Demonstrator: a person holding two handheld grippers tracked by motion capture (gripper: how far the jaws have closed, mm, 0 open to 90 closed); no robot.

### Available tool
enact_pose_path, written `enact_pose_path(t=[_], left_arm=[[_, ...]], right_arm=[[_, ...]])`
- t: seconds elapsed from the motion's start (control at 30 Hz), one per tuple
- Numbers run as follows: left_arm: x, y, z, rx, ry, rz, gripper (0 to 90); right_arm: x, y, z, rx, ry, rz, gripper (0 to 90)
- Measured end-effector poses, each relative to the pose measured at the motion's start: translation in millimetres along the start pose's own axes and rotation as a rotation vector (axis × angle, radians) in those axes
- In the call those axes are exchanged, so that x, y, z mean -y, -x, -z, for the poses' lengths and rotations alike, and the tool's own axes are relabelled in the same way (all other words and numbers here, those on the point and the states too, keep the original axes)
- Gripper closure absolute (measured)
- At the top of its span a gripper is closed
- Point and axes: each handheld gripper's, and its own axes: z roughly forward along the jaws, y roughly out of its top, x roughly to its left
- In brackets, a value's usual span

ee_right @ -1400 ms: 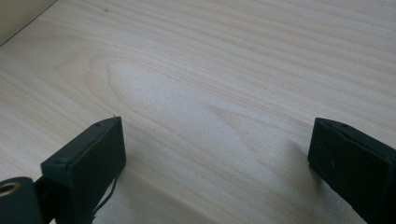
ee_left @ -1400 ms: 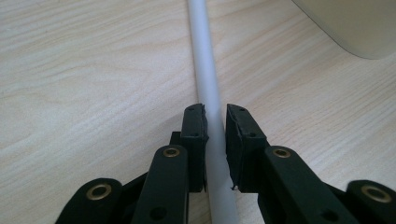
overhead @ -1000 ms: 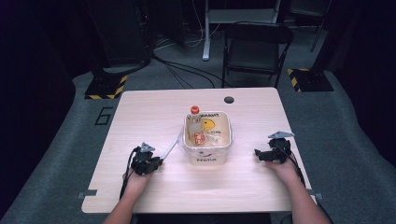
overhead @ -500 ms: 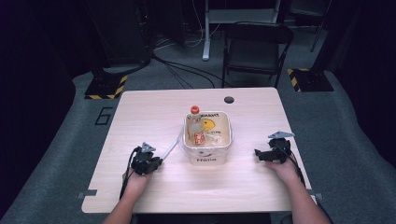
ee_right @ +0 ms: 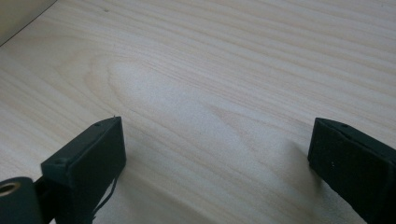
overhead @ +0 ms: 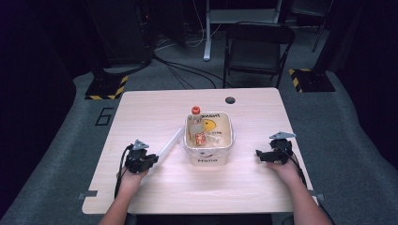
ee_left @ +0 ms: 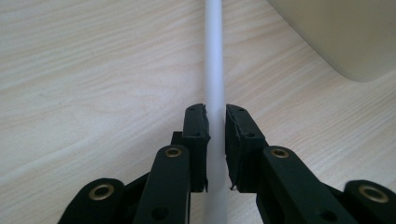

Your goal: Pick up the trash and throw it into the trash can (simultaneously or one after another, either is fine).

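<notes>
Left gripper (ee_left: pixel 215 140) had just been closing and clamped the white rod (ee_left: pixel 214 60), lying left of centre beside the tub (overhead: pixel 208 157). Right gripper (ee_right: pixel 217 163) wide, idle. Grasp step; next, presumably a level lift.

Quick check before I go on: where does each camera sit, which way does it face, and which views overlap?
High view: above the person's side, facing forward and down on the table; both forearms, left gripper, right gripper.
Left gripper view: on that gripper, looking along its jaws, shut on the white rod.
Right gripper view: on that gripper, facing bare tabletop between open jaws.
Shared: high and left gripper views both show the rod and the white tub.
</notes>
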Motion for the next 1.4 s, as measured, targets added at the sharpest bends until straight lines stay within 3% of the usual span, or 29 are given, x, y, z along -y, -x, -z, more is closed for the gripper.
enact_pose_path(t=[1.13,1.4], left_arm=[[-21.9,-1.5,58.0,0.036,0.055,-0.046,78.8],[-26.1,3.1,70.5,0.043,0.052,-0.086,78.7]], right_arm=[[0.0,0.0,0.0,0.0,0.0,0.0,3.3],[0.0,0.0,0.0,0.0,0.0,0.0,3.3]])
